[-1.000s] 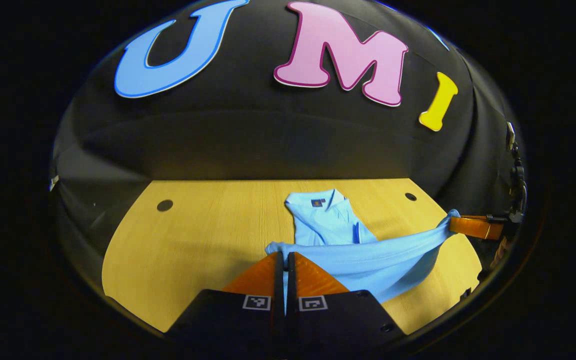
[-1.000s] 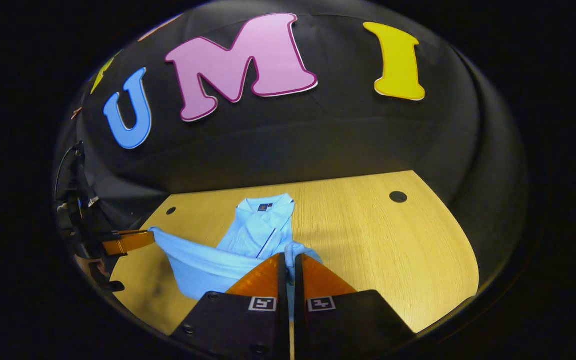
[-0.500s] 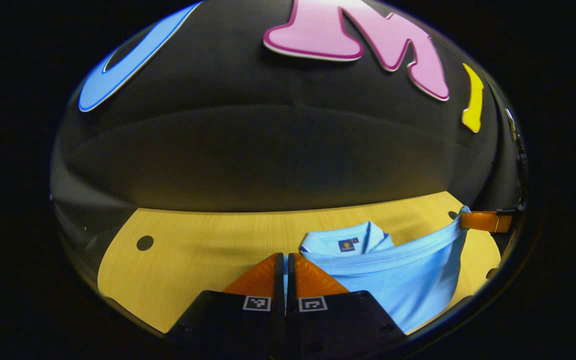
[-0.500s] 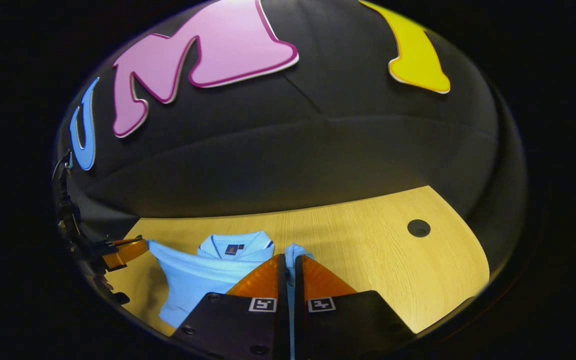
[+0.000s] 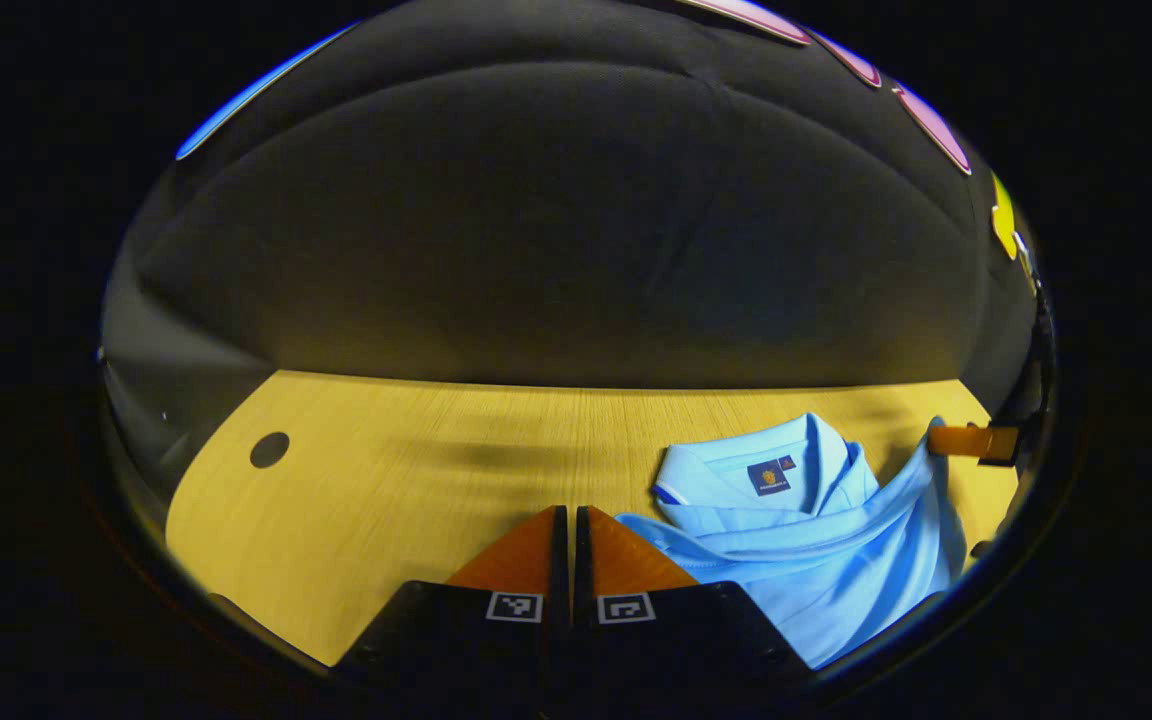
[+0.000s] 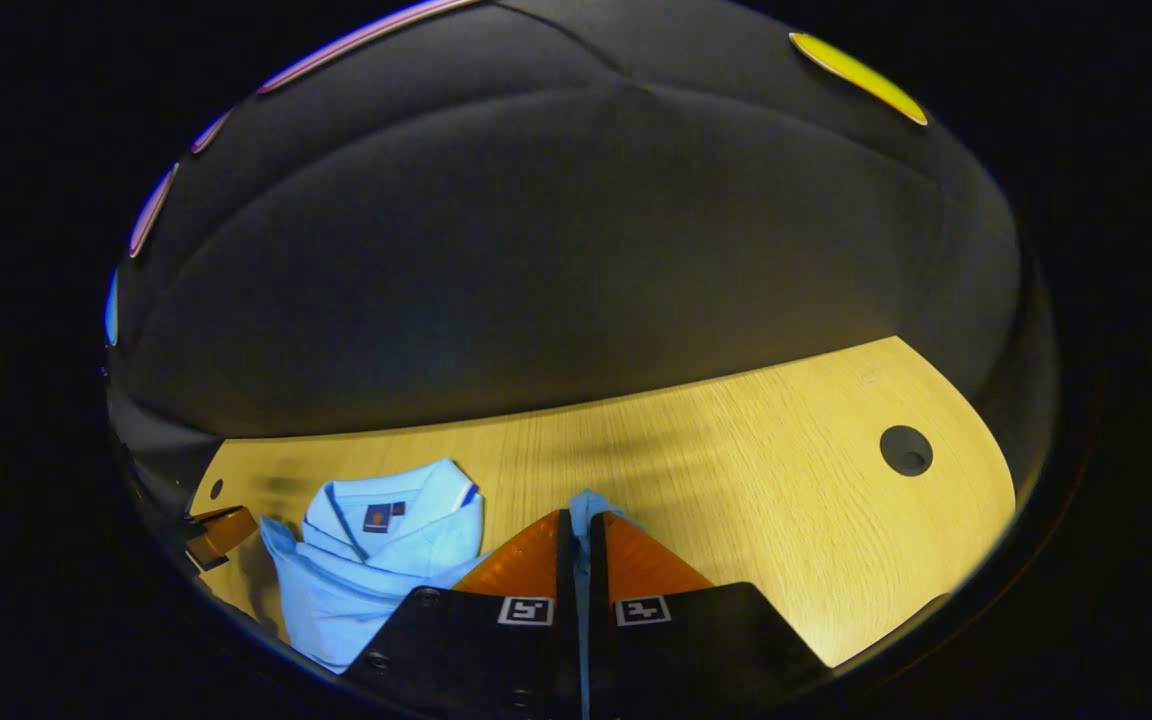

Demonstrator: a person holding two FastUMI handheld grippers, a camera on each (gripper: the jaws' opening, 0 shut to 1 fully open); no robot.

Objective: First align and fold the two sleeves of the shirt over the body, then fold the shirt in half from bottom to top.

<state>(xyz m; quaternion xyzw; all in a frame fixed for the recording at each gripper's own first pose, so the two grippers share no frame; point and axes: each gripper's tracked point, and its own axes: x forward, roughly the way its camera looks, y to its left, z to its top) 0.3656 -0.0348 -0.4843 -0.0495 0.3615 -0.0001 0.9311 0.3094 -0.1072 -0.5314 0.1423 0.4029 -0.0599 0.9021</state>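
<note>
I'm on the last step here, the bottom-to-top fold. My left gripper is clenched on one hem corner of the light blue shirt and my right gripper is clenched on the other, with a bit of fabric poking out between its fingers. The shirt sits on the wooden table, toward the right in the left gripper view and toward the left in the right gripper view. The hem hangs between the two grippers, just short of the collar.

To do this well, I'd keep both corners level and the hem taut, lay it square along the shoulders just below the collar, and only then let go. If one side leads, the fold ends up skewed.

As for how it lies: the collar points at the far edge of the table, so the long axis runs from me toward the wall.
</note>
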